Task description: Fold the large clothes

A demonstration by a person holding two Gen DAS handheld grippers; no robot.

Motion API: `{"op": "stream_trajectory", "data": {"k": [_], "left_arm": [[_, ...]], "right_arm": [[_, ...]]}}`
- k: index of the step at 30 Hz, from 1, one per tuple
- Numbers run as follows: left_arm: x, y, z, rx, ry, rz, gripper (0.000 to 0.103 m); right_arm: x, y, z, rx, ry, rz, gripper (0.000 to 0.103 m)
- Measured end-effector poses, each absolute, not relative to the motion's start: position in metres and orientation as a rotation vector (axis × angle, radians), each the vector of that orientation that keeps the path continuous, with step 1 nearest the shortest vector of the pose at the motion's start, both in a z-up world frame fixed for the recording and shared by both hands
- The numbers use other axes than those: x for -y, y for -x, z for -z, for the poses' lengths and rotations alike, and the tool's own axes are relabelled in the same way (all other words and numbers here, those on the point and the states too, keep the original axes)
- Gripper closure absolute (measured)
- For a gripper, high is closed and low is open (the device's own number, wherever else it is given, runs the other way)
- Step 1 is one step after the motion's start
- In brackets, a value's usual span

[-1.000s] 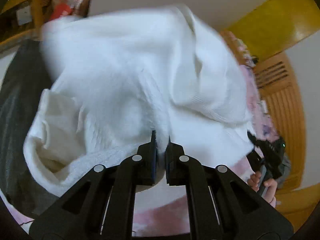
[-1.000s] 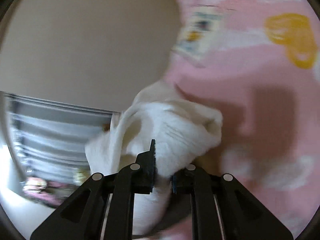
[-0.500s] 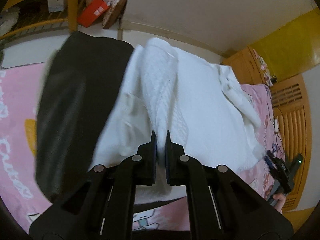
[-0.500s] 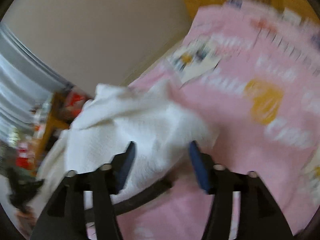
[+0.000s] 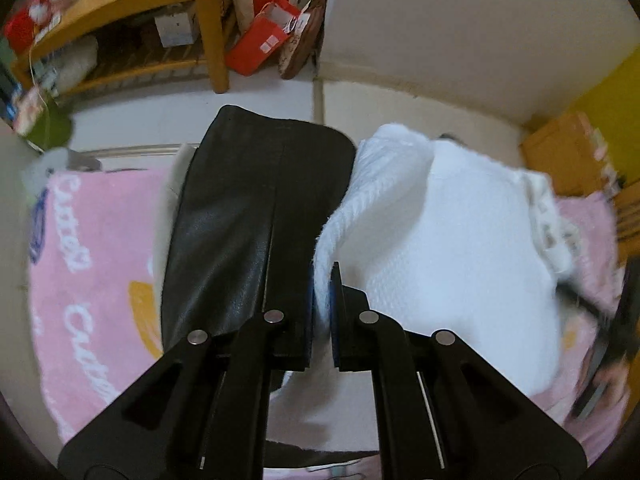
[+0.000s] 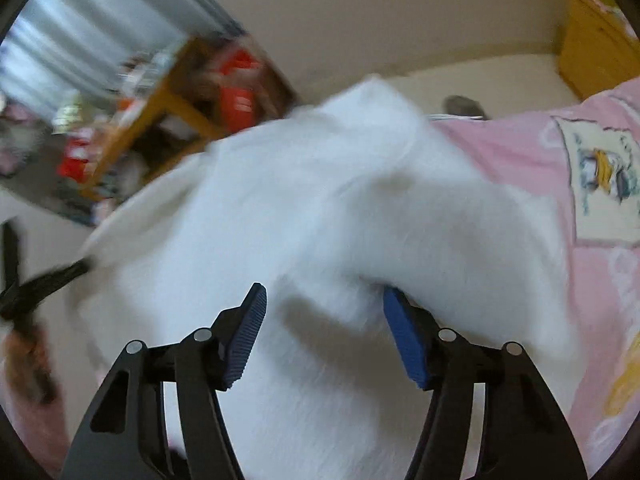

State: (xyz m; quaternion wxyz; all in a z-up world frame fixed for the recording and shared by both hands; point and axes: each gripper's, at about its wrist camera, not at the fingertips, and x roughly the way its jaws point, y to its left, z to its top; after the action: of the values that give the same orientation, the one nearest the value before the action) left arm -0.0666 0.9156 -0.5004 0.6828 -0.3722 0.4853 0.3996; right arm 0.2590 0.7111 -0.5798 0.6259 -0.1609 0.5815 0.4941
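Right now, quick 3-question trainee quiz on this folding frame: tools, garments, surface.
1. True or false: the left tool is shut on an edge of the white knit garment.
2. The right tool is: A) shut on the garment, B) open over it, C) out of view.
3. Fill in: the black garment lies to the ____ of the white one in the left wrist view, both on the pink blanket.

Key: 1 true; 2 B; 3 left.
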Motion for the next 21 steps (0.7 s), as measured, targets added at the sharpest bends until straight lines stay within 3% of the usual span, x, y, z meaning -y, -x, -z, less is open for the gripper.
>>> {"op": "stream_trajectory", "data": {"k": [4,6,8,10,14,16,17,18,21], "left_arm": [[-0.932,0.066,0.517,-1.19,0.843,-0.845,0.097],[-0.944,0.081,0.523,-1.174,0.914,-0.804,0.083],[-0.954,0.103,0.52,-1.116,0.974,-0.772,0.082],[-0.96,0.121,0.518,-1.089,0.988,-0.762,0.08],[-0.959,0.157,0.515,-1.007,1.091,-0.756,0.078],[-0.942,0.175,0.519,-0.97,1.203,-0.713,0.064],[-0.933,0.179,0.519,-0.962,1.213,-0.707,0.034],[-0.917,0.184,0.517,-0.933,1.214,-0.698,0.021],[-0.878,0.194,0.518,-0.814,1.289,-0.611,0.016]], "right_arm": [[-0.706,-0.353,0.589,-1.286,0.175,-0.922,0.05],[-0.687,-0.385,0.593,-1.274,0.118,-0.806,0.047],[-0.659,-0.41,0.598,-1.317,0.022,-0.756,0.046],[-0.641,-0.404,0.593,-1.29,0.021,-0.806,0.036],[-0.605,-0.33,0.576,-1.262,0.032,-1.007,0.03],[-0.587,-0.28,0.565,-1.255,-0.007,-1.124,0.021],[-0.579,-0.252,0.56,-1.258,-0.043,-1.198,0.018],[-0.573,-0.232,0.554,-1.266,-0.071,-1.248,0.016],[-0.569,-0.157,0.551,-1.334,-0.184,-1.398,0.013]]}}
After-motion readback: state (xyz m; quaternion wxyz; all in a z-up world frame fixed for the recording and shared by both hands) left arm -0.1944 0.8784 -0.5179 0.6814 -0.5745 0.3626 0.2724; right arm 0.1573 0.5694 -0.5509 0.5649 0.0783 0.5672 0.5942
